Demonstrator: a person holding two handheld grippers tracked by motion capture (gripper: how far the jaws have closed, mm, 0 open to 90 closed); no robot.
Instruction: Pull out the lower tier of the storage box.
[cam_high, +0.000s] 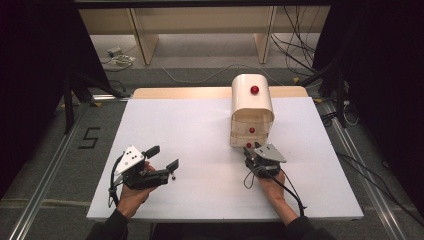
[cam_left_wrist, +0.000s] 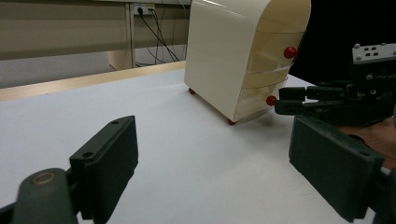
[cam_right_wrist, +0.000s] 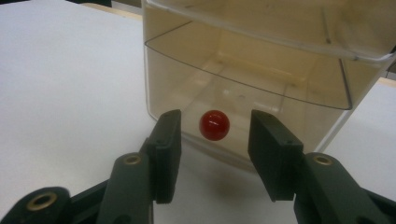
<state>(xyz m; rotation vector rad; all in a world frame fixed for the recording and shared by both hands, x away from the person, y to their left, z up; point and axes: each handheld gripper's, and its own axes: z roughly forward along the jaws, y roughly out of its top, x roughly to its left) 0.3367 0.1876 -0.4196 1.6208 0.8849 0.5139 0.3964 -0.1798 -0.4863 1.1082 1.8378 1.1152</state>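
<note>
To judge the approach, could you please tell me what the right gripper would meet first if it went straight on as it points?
Probably the round red knob on the bottom clear drawer of the cream plastic drawer cabinet; it sits between the right gripper's open fingers, untouched.

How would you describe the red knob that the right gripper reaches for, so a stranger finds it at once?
On the white table stands a cream drawer cabinet with three red knobs. The one meant is the lowest knob, on the bottom clear drawer, between the right gripper fingers; the other two sit higher.

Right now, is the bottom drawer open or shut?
Shut: the bottom drawer sits flush in the cabinet, and the right claw brackets its red knob without touching.
</note>
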